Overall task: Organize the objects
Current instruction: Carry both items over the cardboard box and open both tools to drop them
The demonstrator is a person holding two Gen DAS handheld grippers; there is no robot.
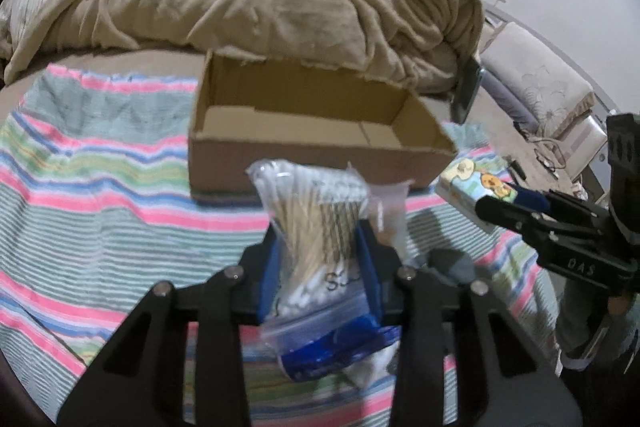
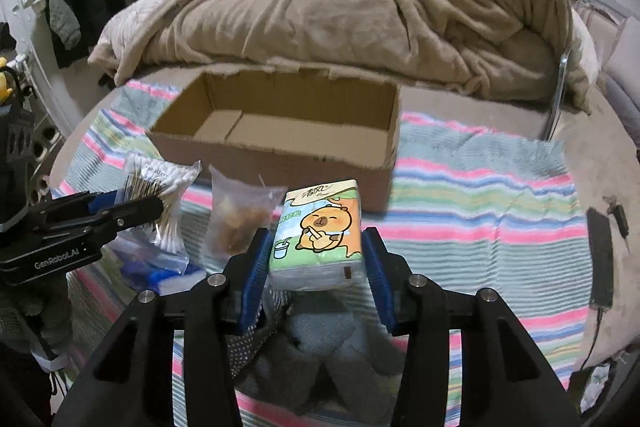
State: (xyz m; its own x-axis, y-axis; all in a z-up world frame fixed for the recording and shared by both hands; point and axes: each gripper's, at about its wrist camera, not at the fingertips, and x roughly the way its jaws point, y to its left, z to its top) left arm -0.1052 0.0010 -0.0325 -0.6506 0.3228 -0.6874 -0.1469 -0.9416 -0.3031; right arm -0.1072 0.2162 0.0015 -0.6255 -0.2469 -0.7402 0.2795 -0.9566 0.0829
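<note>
The cardboard box point(image 2: 280, 131) stands open at the top with a bare floor, so entry from above is free; its 4 walls block any level approach. A heaped beige blanket point(image 2: 360, 7) crowds the far wall and overhangs that rim. Between the near wall and the grippers, the way is cluttered: a clear snack bag point(image 2: 240, 223) stands upright near the wall, and a grey sock point(image 2: 320, 339) lies lower on the striped cloth point(image 2: 480, 211). Right of the box the cloth runs open as far as a dark phone point(image 2: 600, 259) near the edge.
</note>
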